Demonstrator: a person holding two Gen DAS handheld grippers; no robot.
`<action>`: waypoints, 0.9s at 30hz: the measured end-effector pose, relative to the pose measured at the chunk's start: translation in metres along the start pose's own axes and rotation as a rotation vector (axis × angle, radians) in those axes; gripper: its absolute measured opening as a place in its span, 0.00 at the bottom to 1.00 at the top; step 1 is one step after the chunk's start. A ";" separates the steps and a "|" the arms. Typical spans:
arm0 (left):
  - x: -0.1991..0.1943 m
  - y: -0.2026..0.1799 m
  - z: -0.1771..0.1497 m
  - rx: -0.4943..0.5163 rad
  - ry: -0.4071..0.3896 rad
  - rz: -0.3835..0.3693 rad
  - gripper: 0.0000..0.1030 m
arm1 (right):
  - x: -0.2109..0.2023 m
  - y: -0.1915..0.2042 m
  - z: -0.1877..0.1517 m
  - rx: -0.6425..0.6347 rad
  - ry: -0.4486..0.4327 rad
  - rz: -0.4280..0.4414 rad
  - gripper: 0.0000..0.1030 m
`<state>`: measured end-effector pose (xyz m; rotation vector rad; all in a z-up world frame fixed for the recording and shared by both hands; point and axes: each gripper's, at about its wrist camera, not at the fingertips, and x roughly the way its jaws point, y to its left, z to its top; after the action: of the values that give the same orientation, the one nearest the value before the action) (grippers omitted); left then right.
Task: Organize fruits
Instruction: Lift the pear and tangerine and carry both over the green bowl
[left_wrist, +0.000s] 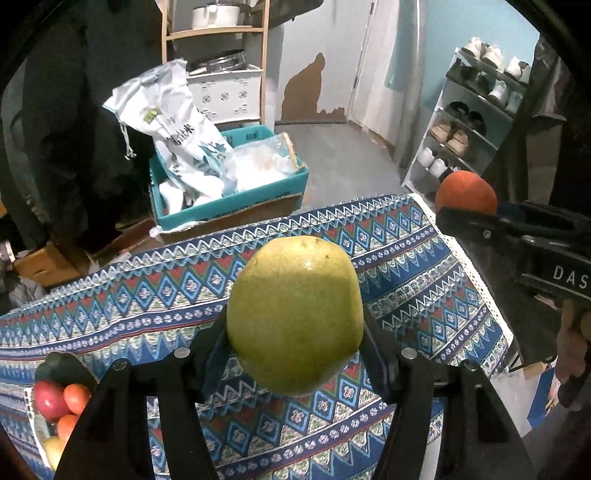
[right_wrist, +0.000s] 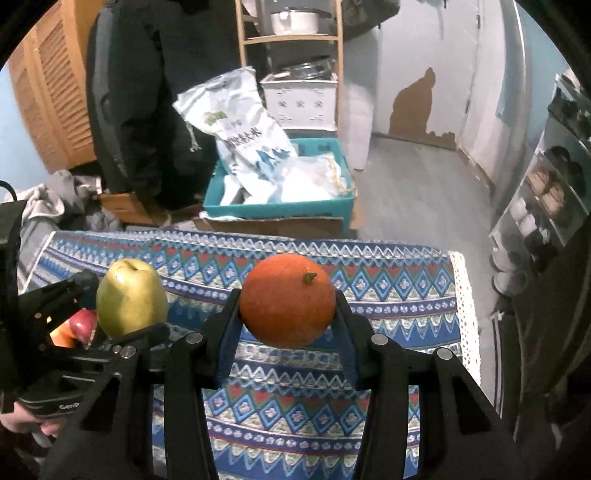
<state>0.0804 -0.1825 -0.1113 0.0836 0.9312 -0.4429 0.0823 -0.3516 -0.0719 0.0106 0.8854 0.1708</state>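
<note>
A green pear is clamped between the fingers of the left gripper and held clear above the patterned tablecloth; an orange is clamped the same way in the right gripper, stem up, also off the cloth. Both sets of tongs are closed onto fruit at roughly the widest girth, so neither grip looks marginal. In the right wrist view the pear is seen to the left of the orange, with a gap between the two fruits. A pile of red and orange fruit is visible at the near-left corner of the left wrist view, seemingly in a white container, though the rim is mostly hidden behind the gripper body, so that cannot be confirmed. The step in hand is judged to be carry-and-place, with both fruits probably bound for that pile or for sorted spots on the cloth. One fruit should be placed at a time so the grippers are not crossed. Each fruit should be lowered until contact is made before the fingers are opened; round fruit will roll on the cloth if dropped. The pear's skin looks smooth and slippery, so it should be kept level. The right edge of the table should be avoided as a release point.
</note>
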 end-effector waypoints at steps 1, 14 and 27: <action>-0.004 0.001 -0.001 0.001 -0.003 0.001 0.63 | -0.002 0.003 0.001 0.000 -0.001 0.004 0.45; -0.068 0.059 -0.027 -0.046 -0.017 0.053 0.63 | -0.022 0.057 0.019 -0.060 -0.045 0.086 0.45; -0.114 0.133 -0.057 -0.129 -0.025 0.137 0.63 | -0.026 0.137 0.036 -0.158 -0.054 0.182 0.45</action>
<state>0.0321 -0.0092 -0.0709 0.0239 0.9210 -0.2555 0.0742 -0.2183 -0.0186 -0.0514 0.8148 0.4083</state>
